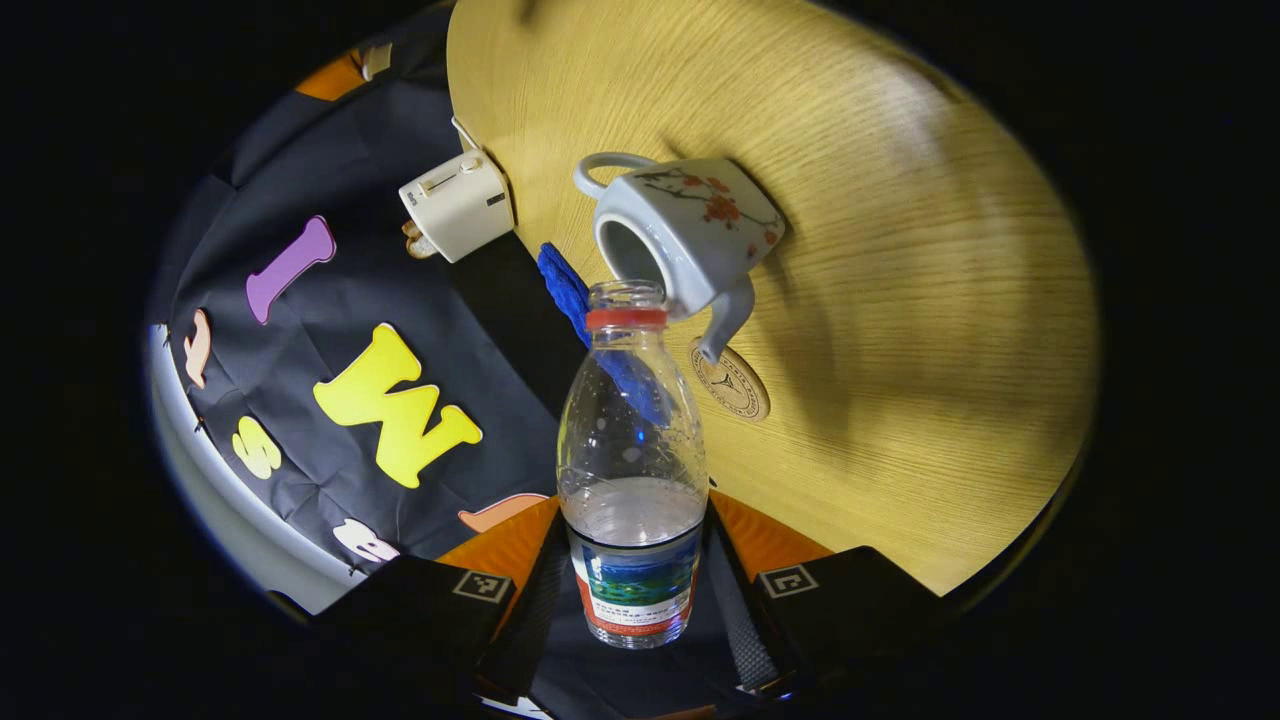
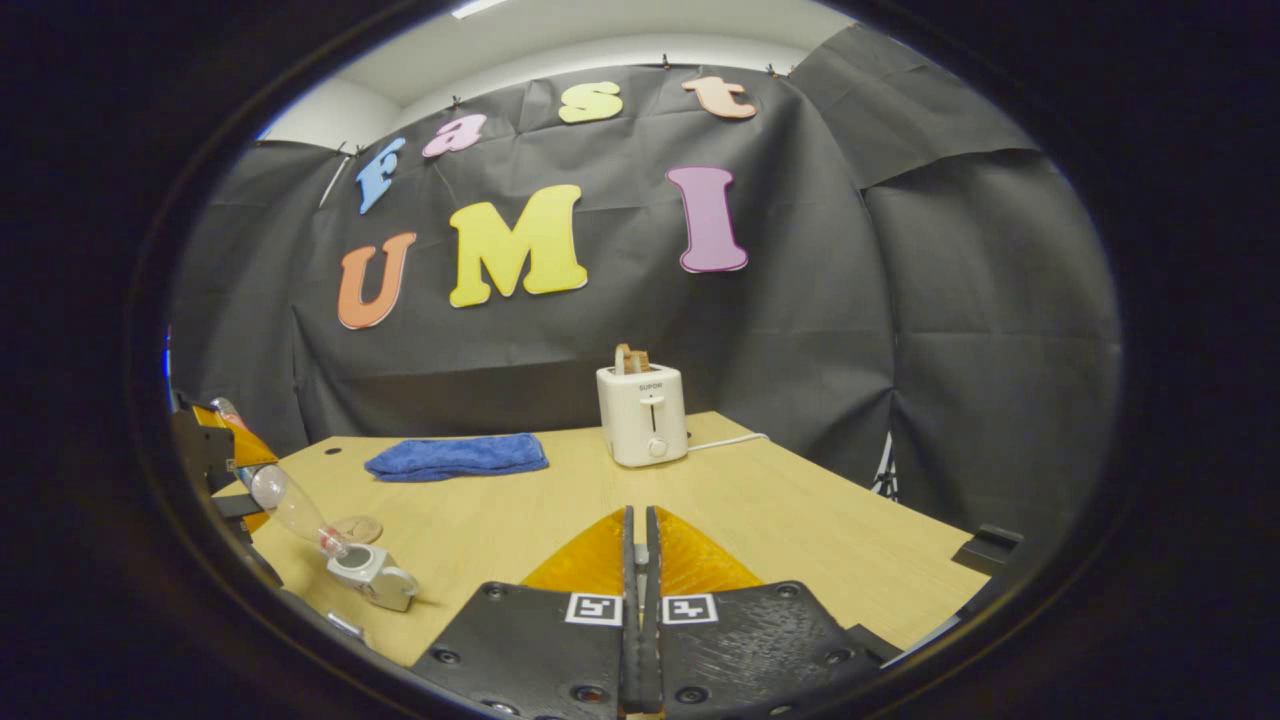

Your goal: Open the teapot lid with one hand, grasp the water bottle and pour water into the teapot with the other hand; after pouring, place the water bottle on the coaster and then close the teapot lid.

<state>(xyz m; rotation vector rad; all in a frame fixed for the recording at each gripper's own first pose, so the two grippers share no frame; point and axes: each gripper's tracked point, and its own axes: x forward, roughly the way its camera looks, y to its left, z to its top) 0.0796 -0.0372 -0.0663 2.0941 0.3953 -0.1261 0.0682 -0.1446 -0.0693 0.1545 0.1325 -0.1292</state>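
Observation:
My left gripper (image 1: 632, 575) is shut on the lower half of a clear water bottle (image 1: 632, 440), uncapped, with a red neck ring and some water inside. The bottle's mouth is just at the open top of the white flowered teapot (image 1: 700, 230), which has no lid on it. A round coaster (image 1: 735, 385) lies beside the teapot's spout. In the right gripper view the bottle (image 2: 290, 505) leans down toward the teapot (image 2: 370, 578) at the far left, by the coaster (image 2: 357, 527). My right gripper (image 2: 640, 525) is shut over the table, with nothing visible between its fingers.
A white toaster (image 2: 642, 415) with toast in it stands at the back of the wooden table (image 2: 800, 520), its cord trailing right. A folded blue cloth (image 2: 457, 456) lies to its left. The toaster (image 1: 458, 205) and the cloth (image 1: 565, 285) sit behind the teapot.

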